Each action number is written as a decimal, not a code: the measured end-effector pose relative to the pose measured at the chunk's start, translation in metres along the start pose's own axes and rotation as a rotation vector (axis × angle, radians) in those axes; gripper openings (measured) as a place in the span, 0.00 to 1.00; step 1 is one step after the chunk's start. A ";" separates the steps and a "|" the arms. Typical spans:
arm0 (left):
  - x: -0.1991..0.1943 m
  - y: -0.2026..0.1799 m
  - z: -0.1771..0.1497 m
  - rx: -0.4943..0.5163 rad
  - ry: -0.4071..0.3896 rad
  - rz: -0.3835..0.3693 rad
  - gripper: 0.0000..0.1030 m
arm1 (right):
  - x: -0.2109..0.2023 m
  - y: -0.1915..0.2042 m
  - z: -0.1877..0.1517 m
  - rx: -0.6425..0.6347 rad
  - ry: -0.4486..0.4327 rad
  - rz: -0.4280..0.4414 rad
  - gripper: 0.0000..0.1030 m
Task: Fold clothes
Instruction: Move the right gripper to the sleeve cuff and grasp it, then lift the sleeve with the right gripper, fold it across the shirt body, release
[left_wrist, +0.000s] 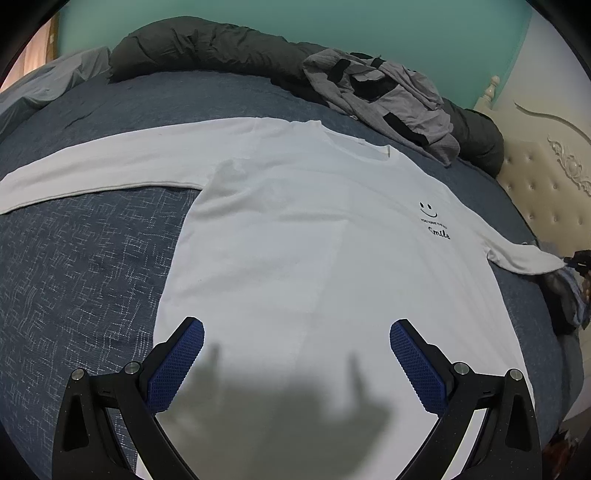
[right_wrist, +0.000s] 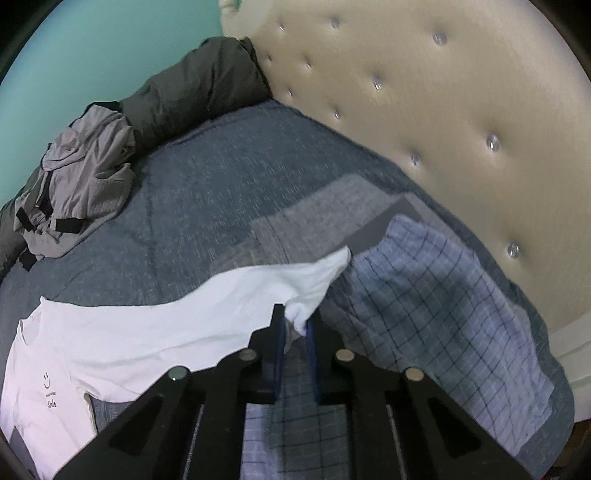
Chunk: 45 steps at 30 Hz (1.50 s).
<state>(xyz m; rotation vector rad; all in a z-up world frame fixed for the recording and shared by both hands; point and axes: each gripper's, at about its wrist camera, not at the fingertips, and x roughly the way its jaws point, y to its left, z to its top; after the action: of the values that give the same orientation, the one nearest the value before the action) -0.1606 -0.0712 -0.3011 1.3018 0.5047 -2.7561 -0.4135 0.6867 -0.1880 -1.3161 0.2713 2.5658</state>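
A white long-sleeved shirt (left_wrist: 303, 236) with a small smiley print lies spread flat on the blue bedcover (left_wrist: 81, 258). Its left sleeve (left_wrist: 110, 162) stretches out to the left. My left gripper (left_wrist: 296, 328) hovers open over the shirt's lower body, nothing between its blue pads. In the right wrist view the right sleeve (right_wrist: 207, 306) runs up to my right gripper (right_wrist: 295, 321), which is shut on the sleeve's cuff end. The cuff bunches between the blue pads. That gripper also shows at the far right edge of the left wrist view.
A crumpled grey garment with black straps (left_wrist: 388, 96) and a dark rolled duvet (left_wrist: 207, 48) lie along the far side by the green wall. Folded checked and grey clothes (right_wrist: 436, 295) sit beside the tufted cream headboard (right_wrist: 443, 110).
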 end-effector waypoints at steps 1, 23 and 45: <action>-0.001 0.000 0.000 0.000 -0.001 -0.001 1.00 | -0.003 0.001 0.001 -0.004 -0.010 0.004 0.09; -0.058 0.006 0.017 -0.010 -0.063 -0.012 1.00 | -0.125 0.157 0.003 -0.169 -0.186 0.342 0.07; -0.162 0.054 0.016 -0.046 -0.165 -0.019 1.00 | -0.256 0.445 -0.149 -0.535 -0.080 0.710 0.07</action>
<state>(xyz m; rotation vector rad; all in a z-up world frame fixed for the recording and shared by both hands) -0.0582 -0.1423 -0.1828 1.0538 0.5668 -2.8170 -0.2880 0.1882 -0.0412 -1.4716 0.0253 3.4613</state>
